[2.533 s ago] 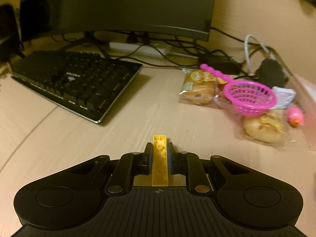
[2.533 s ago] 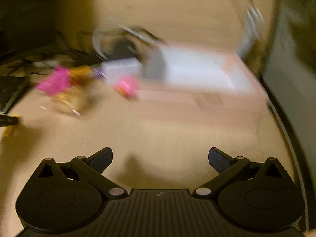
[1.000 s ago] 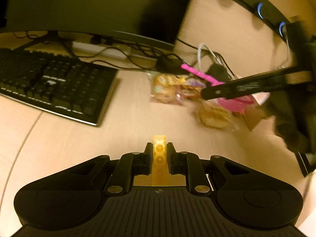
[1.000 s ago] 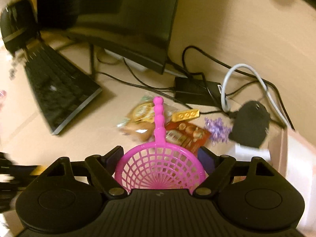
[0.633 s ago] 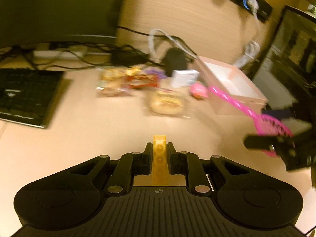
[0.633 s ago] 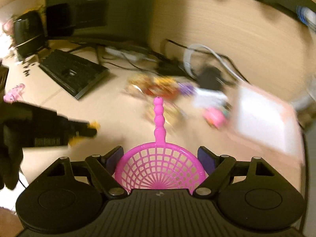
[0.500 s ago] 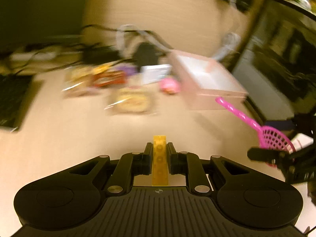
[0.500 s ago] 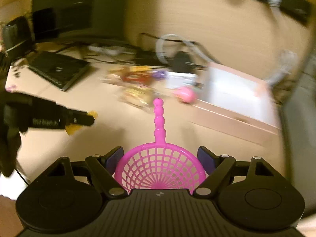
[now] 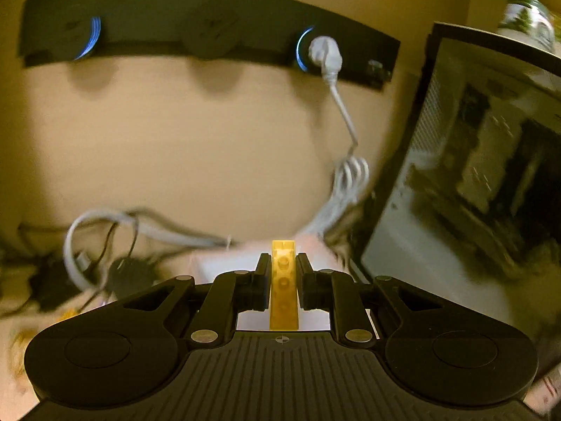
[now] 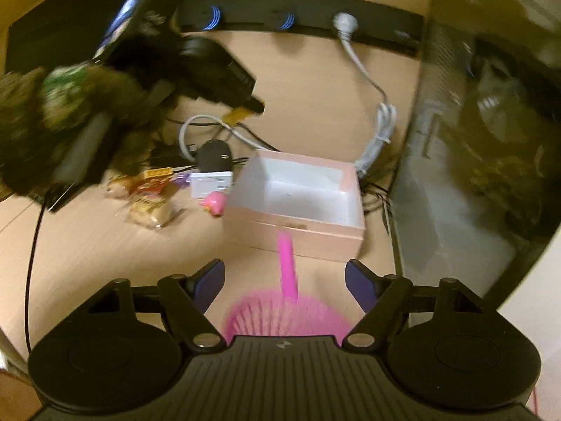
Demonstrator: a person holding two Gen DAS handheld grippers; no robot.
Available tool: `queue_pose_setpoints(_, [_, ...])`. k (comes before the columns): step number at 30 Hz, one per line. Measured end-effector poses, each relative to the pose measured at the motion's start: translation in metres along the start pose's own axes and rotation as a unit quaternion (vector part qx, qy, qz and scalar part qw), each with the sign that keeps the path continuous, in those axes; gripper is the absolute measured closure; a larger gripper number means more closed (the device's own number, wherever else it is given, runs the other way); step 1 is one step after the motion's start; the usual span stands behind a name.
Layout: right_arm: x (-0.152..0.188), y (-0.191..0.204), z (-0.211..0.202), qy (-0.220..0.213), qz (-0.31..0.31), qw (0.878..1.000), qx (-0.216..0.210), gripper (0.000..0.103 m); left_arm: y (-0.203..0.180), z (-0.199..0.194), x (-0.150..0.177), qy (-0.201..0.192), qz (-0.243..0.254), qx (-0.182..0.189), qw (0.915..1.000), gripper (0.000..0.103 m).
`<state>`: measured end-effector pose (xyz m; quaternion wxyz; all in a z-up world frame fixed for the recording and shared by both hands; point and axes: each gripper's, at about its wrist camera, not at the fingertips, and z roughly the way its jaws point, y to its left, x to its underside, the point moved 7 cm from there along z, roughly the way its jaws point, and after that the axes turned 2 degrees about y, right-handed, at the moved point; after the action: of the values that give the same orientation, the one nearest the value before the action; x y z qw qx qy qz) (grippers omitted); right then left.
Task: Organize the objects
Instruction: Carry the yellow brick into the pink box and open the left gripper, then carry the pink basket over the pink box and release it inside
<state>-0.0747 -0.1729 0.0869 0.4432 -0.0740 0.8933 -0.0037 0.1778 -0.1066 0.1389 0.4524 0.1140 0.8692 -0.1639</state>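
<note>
My left gripper [image 9: 283, 273] is shut on a yellow toy brick [image 9: 283, 282], held in the air over the far side of the pink box, whose edge [image 9: 308, 242] shows blurred behind the brick. In the right wrist view the left gripper [image 10: 245, 108] with the brick hangs above and left of the open pink box [image 10: 298, 224]. My right gripper [image 10: 284, 284] is open. The pink toy strainer [image 10: 285, 310] lies below it, blurred, its handle pointing toward the box front.
Wrapped snacks [image 10: 150, 210], a pink toy [image 10: 214, 203] and a white card [image 10: 210, 184] lie left of the box. Cables [image 10: 378, 133] run behind it. A dark computer case [image 10: 473, 161] stands to the right. A socket strip [image 9: 210, 31] runs along the wall.
My right gripper opened and the strainer dropped out of it, in front of the box. My left gripper swung right and rose over the box with the brick.
</note>
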Motion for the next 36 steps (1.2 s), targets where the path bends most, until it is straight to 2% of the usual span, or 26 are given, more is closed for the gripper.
queue_pose_setpoints(1, [0.003, -0.005, 0.003, 0.003, 0.007, 1.000, 0.000, 0.034, -0.004, 0.014, -0.002, -0.006, 0.009, -0.004, 0.9999, 0.085])
queue_pose_setpoints(2, [0.005, -0.009, 0.008, 0.008, 0.013, 1.000, 0.001, 0.037, -0.008, 0.031, 0.000, 0.006, 0.038, -0.016, 0.9991, 0.084])
queue_pose_setpoints(3, [0.005, -0.010, 0.014, 0.016, 0.019, 1.000, 0.000, 0.042, -0.012, 0.051, 0.009, 0.038, 0.070, -0.023, 0.9966, 0.083])
queue_pose_setpoints(4, [0.006, -0.013, 0.021, 0.024, 0.024, 0.999, -0.003, 0.043, -0.011, 0.063, 0.013, 0.053, 0.065, -0.018, 0.9964, 0.080])
queue_pose_setpoints(7, [0.011, -0.021, 0.039, 0.038, 0.025, 0.999, -0.003, 0.043, 0.005, 0.072, 0.019, 0.043, 0.003, -0.030, 0.9986, 0.078])
queue_pose_setpoints(9, [0.016, -0.025, 0.045, 0.044, 0.021, 0.999, -0.008, 0.043, 0.010, 0.068, 0.027, 0.042, -0.011, -0.027, 0.9987, 0.078])
queue_pose_setpoints(11, [0.022, -0.027, 0.045, 0.048, 0.003, 0.999, -0.013, 0.042, 0.017, 0.058, 0.036, 0.044, -0.010, -0.042, 0.9981, 0.078])
queue_pose_setpoints(12, [0.026, -0.028, 0.043, 0.048, -0.007, 0.999, -0.013, 0.037, 0.020, 0.054, 0.037, 0.042, -0.012, -0.046, 0.9980, 0.078])
queue_pose_setpoints(13, [0.030, -0.031, 0.040, 0.049, -0.014, 0.999, -0.014, 0.025, 0.024, 0.049, 0.037, 0.037, -0.017, -0.047, 0.9980, 0.078])
queue_pose_setpoints(15, [0.040, -0.041, 0.033, 0.051, -0.016, 0.998, -0.020, 0.012, 0.033, 0.033, 0.042, 0.029, -0.031, -0.049, 0.9979, 0.078])
queue_pose_setpoints(18, [0.058, -0.046, 0.023, 0.063, -0.019, 0.997, -0.043, 0.000, 0.046, 0.010, 0.051, 0.021, -0.044, -0.050, 0.9975, 0.078])
queue_pose_setpoints(21, [0.074, -0.045, 0.024, 0.083, -0.025, 0.995, -0.049, 0.000, 0.057, -0.005, 0.068, 0.027, -0.065, -0.052, 0.9962, 0.078])
queue_pose_setpoints(26, [0.093, -0.044, 0.037, 0.113, 0.012, 0.993, -0.009, 0.000, 0.067, -0.030, 0.101, 0.053, -0.105, -0.043, 0.9921, 0.079])
queue_pose_setpoints(31, [0.112, -0.038, 0.041, 0.136, 0.041, 0.990, -0.005, 0.000, 0.067, -0.052, 0.126, 0.072, -0.117, -0.019, 0.9904, 0.079])
queue_pose_setpoints(34, [0.111, -0.028, 0.047, 0.141, 0.048, 0.989, -0.020, 0.000, 0.068, -0.059, 0.134, 0.079, -0.119, -0.012, 0.9897, 0.079])
queue_pose_setpoints(36, [0.109, -0.024, 0.053, 0.149, 0.043, 0.988, -0.014, 0.000, 0.066, -0.063, 0.138, 0.082, -0.107, -0.008, 0.9908, 0.078])
